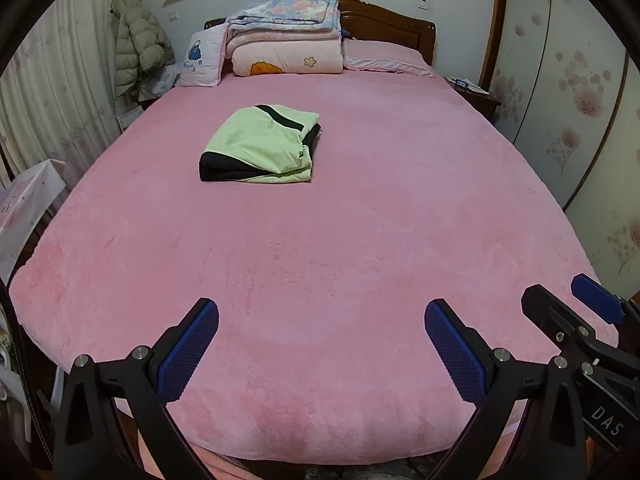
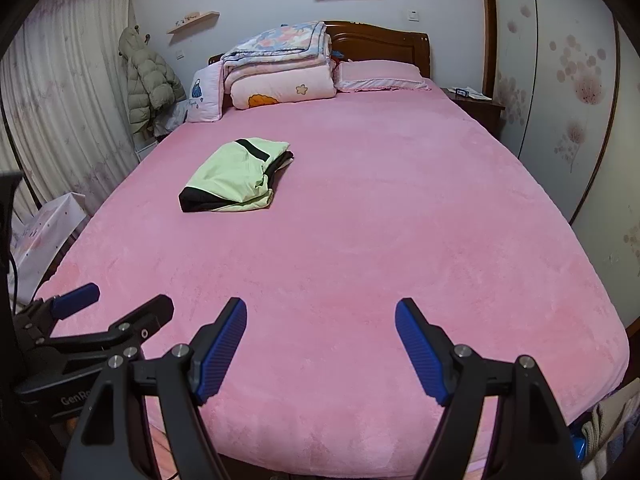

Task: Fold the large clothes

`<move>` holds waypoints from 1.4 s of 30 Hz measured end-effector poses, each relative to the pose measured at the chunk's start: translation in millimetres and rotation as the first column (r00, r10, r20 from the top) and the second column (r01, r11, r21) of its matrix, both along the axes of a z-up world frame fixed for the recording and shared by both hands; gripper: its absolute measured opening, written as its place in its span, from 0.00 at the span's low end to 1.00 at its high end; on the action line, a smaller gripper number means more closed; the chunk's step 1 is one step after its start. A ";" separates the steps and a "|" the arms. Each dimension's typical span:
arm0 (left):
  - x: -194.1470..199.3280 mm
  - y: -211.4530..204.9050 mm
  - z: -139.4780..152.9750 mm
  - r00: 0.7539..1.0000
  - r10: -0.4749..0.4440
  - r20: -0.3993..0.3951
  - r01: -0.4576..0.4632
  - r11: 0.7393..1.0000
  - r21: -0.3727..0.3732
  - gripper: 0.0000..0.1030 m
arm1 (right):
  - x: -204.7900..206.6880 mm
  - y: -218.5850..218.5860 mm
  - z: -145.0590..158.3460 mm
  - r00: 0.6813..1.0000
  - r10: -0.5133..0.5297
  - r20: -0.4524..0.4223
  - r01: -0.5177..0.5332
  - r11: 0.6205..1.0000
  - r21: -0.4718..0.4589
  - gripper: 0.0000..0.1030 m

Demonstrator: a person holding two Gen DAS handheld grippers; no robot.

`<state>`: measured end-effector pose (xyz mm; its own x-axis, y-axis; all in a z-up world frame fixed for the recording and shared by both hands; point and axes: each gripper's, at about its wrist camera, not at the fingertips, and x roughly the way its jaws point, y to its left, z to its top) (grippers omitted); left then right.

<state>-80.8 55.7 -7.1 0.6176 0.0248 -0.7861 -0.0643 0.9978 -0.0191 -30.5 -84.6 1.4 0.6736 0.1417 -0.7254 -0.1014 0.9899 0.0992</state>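
A light green and black garment (image 1: 260, 144) lies folded into a compact stack on the pink bed (image 1: 320, 260), toward the far left; it also shows in the right wrist view (image 2: 236, 176). My left gripper (image 1: 320, 316) is open and empty above the bed's near edge, far from the garment. My right gripper (image 2: 320, 312) is open and empty, also at the near edge. The right gripper shows at the right of the left wrist view (image 1: 568, 300), and the left gripper shows at the left of the right wrist view (image 2: 120, 300).
Folded quilts (image 1: 284, 40) and pillows (image 1: 384, 58) are stacked at the wooden headboard (image 1: 384, 24). A puffer jacket (image 1: 138, 40) hangs by the curtain on the left. A nightstand (image 2: 474, 106) and wardrobe doors (image 2: 568, 80) stand on the right. A box (image 2: 44, 232) sits left of the bed.
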 end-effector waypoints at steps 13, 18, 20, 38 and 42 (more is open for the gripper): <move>-5.1 -4.2 -1.2 1.000 0.007 -0.006 -0.007 1.000 0.014 0.99 | -2.8 -4.9 -2.2 1.000 0.001 -0.005 0.000 1.000 0.020 0.75; -4.2 -5.1 -0.2 1.000 0.007 -0.012 -0.007 1.000 0.014 0.99 | -2.3 -6.6 -3.4 1.000 0.001 -0.006 0.000 1.000 0.022 0.75; -4.2 -5.2 -0.2 1.000 0.007 -0.013 -0.007 1.000 0.015 0.99 | -2.2 -6.9 -3.5 1.000 0.001 -0.005 -0.001 1.000 0.023 0.75; -4.1 -3.3 -1.6 1.000 0.001 -0.020 -0.001 1.000 0.017 0.99 | -3.1 -7.2 -6.8 1.000 -0.002 -0.007 0.002 1.000 0.023 0.75; -3.4 -1.9 -2.3 1.000 0.001 -0.017 -0.001 1.000 0.022 0.99 | -2.8 -6.4 -6.9 1.000 -0.003 -0.007 0.003 1.000 0.025 0.75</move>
